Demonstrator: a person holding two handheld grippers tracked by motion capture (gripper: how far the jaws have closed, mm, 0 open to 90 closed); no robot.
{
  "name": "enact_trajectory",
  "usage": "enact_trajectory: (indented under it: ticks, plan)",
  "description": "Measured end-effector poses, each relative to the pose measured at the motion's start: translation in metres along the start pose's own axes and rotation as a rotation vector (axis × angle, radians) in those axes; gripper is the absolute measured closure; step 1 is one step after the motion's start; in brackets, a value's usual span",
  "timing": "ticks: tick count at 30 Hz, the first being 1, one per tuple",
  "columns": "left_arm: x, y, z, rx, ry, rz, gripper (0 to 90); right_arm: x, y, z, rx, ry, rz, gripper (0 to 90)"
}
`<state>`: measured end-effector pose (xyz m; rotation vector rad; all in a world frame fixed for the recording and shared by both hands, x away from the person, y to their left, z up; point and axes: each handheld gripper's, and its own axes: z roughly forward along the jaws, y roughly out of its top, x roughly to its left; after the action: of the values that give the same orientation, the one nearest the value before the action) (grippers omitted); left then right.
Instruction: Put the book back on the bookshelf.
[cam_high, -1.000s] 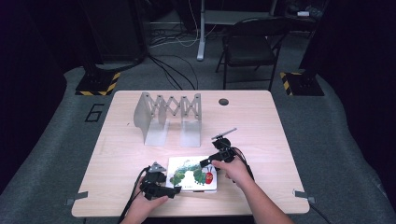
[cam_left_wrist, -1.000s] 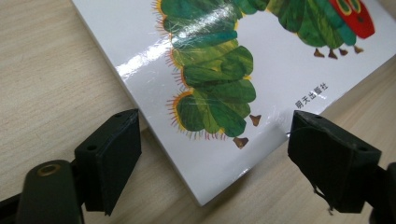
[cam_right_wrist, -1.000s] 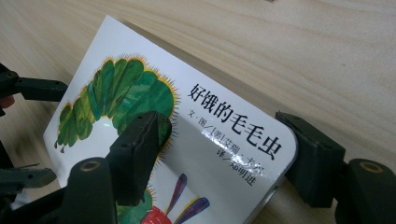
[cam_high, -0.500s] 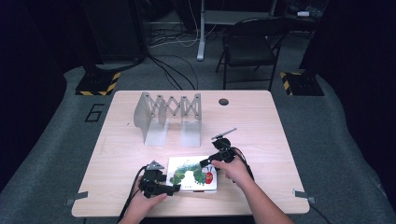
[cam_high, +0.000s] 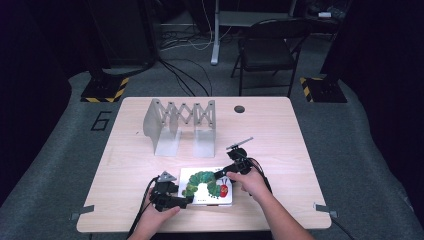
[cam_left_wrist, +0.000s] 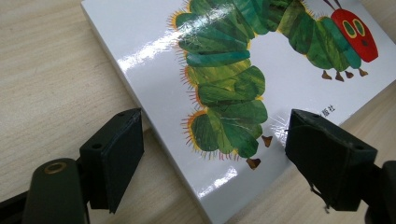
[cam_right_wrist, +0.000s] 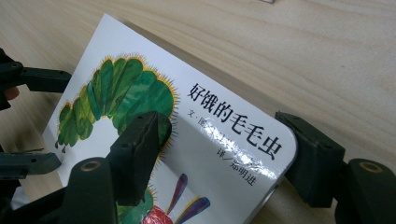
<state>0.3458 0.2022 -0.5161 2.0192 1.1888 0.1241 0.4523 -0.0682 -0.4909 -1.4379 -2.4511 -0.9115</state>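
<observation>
1. A picture book (cam_high: 207, 186) with a green caterpillar on its white cover lay flat near the front edge of the wooden table (cam_high: 280, 130), between the person's two hands.
2. The left gripper (cam_high: 170, 196) sat at the book's near left corner. In the left gripper view its jaws stood spread, one over the bare table and one over the cover's edge (cam_left_wrist: 219, 186), with the corner between them and neither pad pressing on it.
3. The right gripper (cam_high: 235, 167) straddled the far right corner. In the right gripper view one jaw lay over the cover and the other beyond the rounded corner (cam_right_wrist: 280, 144); whether the pads actually pinched the book, I could not tell.
4. Taking opposite corners probably served to steady the book so it could be lifted level.
5. A grey folding rack (cam_high: 180, 125) stood well apart, farther back, likely where the book was meant to stand.
</observation>
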Motion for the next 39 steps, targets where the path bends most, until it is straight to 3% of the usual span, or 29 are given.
enact_trajectory:
  ticks: [4, 15, 24, 28, 29, 30, 33, 35, 39]
  plan:
    - [-0.002, 0.000, 0.001, 0.004, 0.012, 0.027, 16.7, 0.003, 0.000, -0.002, -0.007, -0.009, -0.013, 33.8]
    - [-0.001, 0.001, 0.002, 0.005, 0.004, 0.033, 14.5, 0.014, 0.001, -0.011, -0.047, -0.038, -0.046, 36.9]
    - [0.000, 0.004, 0.003, 0.007, -0.030, -0.012, 16.3, 0.022, 0.000, -0.023, -0.062, -0.048, -0.081, 41.5]
    - [-0.001, 0.005, 0.001, 0.000, -0.014, -0.024, 19.7, 0.023, -0.002, -0.024, -0.065, -0.054, -0.079, 41.5]
    - [-0.002, 0.005, 0.000, -0.002, -0.016, -0.046, 21.7, 0.023, -0.002, -0.024, -0.073, -0.053, -0.079, 41.4]
    - [0.000, 0.005, -0.001, 0.002, -0.011, -0.021, 22.6, 0.024, -0.003, -0.024, -0.070, -0.054, -0.070, 41.5]
    - [0.000, 0.006, -0.004, 0.004, -0.002, -0.028, 25.4, 0.026, -0.002, -0.026, -0.070, -0.066, -0.092, 41.6]
    - [-0.001, 0.007, -0.006, 0.002, -0.009, -0.060, 27.6, 0.028, -0.002, -0.027, -0.079, -0.066, -0.086, 42.1]
    - [0.000, 0.009, -0.010, 0.001, 0.010, -0.027, 31.9, 0.031, -0.002, -0.031, -0.092, -0.067, -0.097, 43.9]
